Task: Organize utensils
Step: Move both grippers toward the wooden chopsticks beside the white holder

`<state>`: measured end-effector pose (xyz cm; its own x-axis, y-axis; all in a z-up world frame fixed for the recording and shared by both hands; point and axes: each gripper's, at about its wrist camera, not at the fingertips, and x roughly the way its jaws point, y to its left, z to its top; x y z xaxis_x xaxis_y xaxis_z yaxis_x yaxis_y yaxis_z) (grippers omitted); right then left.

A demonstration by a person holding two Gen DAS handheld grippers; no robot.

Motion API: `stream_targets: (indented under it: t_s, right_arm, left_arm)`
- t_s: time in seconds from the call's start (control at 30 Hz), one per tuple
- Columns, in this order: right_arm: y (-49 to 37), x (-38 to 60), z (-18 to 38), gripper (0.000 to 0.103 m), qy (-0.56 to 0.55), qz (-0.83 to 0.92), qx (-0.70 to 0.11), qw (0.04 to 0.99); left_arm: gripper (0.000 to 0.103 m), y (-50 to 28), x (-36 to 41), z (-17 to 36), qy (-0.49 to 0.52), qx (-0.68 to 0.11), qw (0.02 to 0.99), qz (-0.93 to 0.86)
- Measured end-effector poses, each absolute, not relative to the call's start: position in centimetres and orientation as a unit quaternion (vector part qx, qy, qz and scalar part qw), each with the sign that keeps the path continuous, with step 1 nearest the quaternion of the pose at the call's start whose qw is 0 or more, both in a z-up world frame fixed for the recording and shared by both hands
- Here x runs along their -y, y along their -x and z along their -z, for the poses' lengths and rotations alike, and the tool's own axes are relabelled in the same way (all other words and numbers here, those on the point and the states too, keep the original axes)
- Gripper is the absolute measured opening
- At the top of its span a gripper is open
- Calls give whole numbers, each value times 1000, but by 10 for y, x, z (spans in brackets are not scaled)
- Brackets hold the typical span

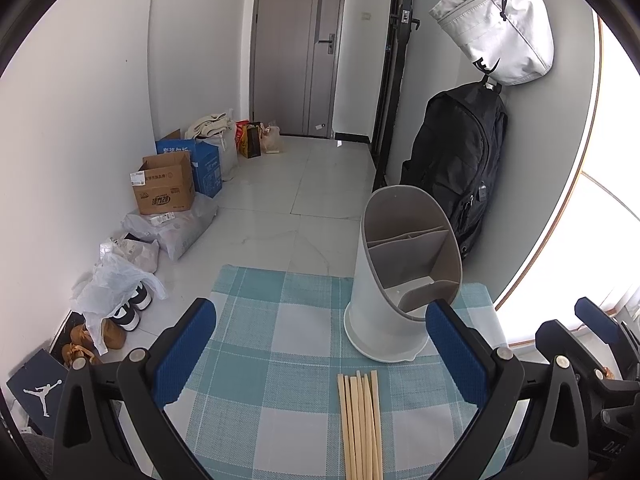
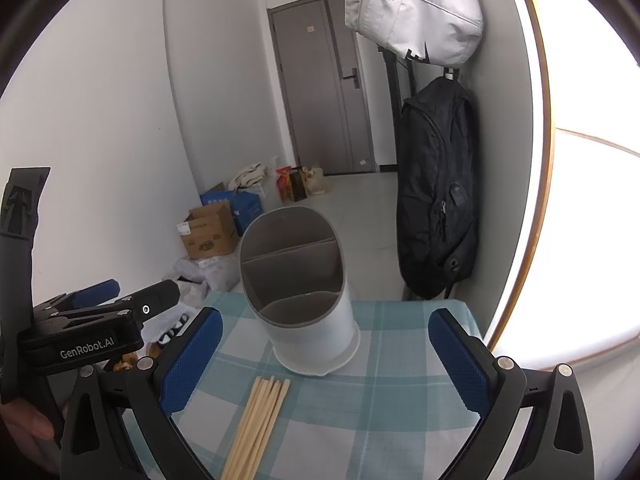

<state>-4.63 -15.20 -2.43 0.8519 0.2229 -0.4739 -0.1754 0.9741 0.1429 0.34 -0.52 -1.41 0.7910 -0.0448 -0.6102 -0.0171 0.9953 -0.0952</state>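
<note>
Several wooden chopsticks (image 1: 360, 424) lie side by side on a teal-and-white checked tablecloth (image 1: 248, 344), near its front. Just behind them stands a white utensil holder (image 1: 384, 312) with a grey divided inside and a slanted mouth that faces me. My left gripper (image 1: 320, 356) hovers wide open over the cloth, nothing between its blue pads. In the right wrist view the chopsticks (image 2: 258, 424) and the holder (image 2: 304, 312) lie ahead of my right gripper (image 2: 324, 364), also wide open and holding nothing. The left gripper (image 2: 100, 308) shows at that view's left edge.
The table is small; its far edge drops to a tiled floor (image 1: 304, 200). A black backpack (image 1: 456, 164) and a white bag (image 1: 496, 20) hang on the right wall close behind the holder. Cardboard boxes (image 1: 168, 184), bags and shoes line the left wall.
</note>
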Motion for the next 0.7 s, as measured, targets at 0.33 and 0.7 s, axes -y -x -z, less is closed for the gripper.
stream_targets:
  t_s: [0.33,0.7]
  right_arm:
    - [46,152,24,103,-52,-104,-259,959]
    - [37,147,35,103,-57,-128,-296,945]
  left_arm:
    - [102,-4,6,14,47,-324,945,9]
    - [102,-10,-7,18,55,-339,939,15]
